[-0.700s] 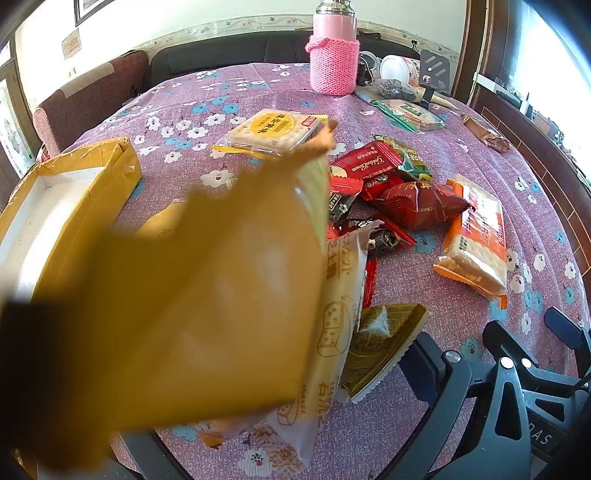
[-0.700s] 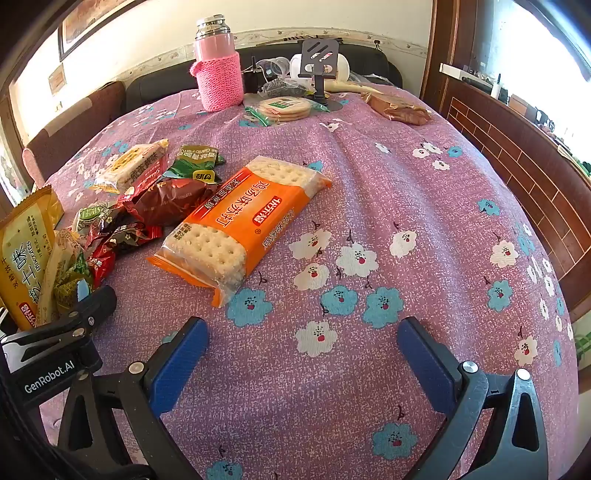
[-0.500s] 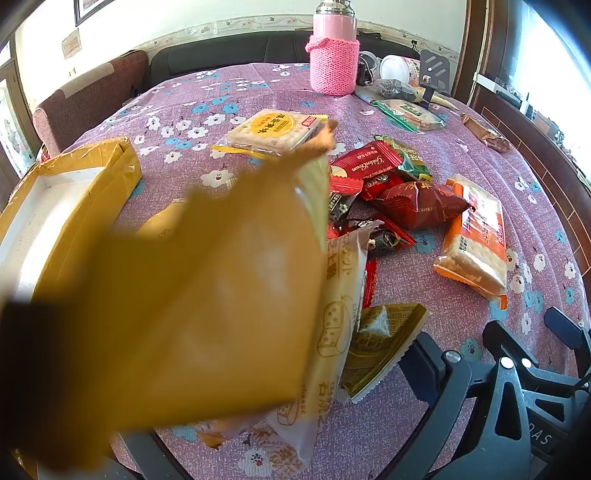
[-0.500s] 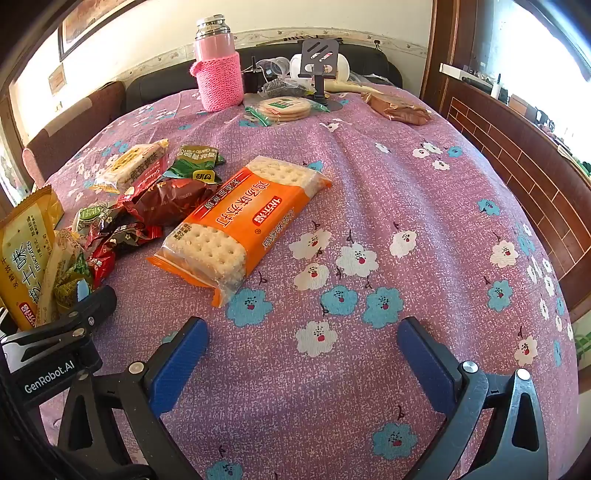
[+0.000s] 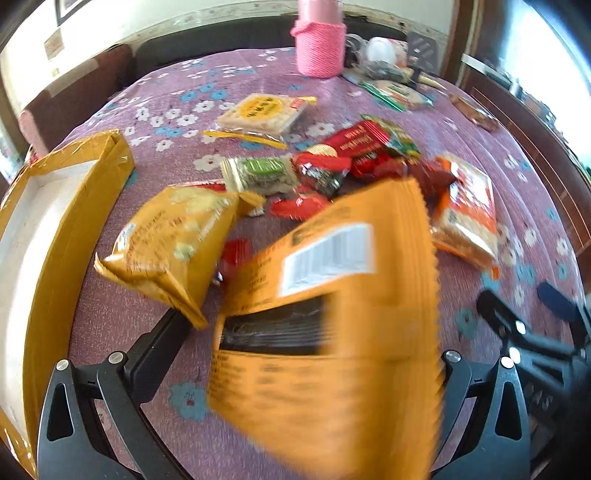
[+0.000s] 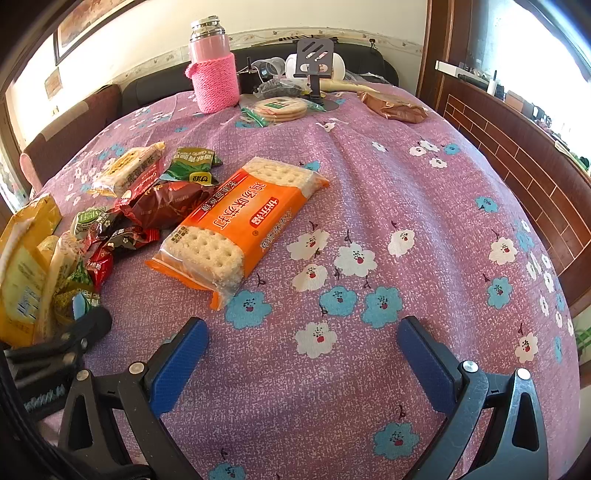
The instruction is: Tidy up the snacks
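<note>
Both grippers stand spread wide, the right gripper point(image 6: 301, 354) over bare cloth and the left gripper point(image 5: 306, 354) behind a blurred yellow packet point(image 5: 332, 332), seemingly loose between its fingers.

A home living or dining room: a counter under a purple flowered cloth point(image 6: 406, 192), a dark sofa point(image 6: 155, 88) behind it, a framed picture point(image 6: 88, 22) on the wall above the sofa, a knit-sleeved pink flask point(image 6: 214, 74) on the cloth.
</note>
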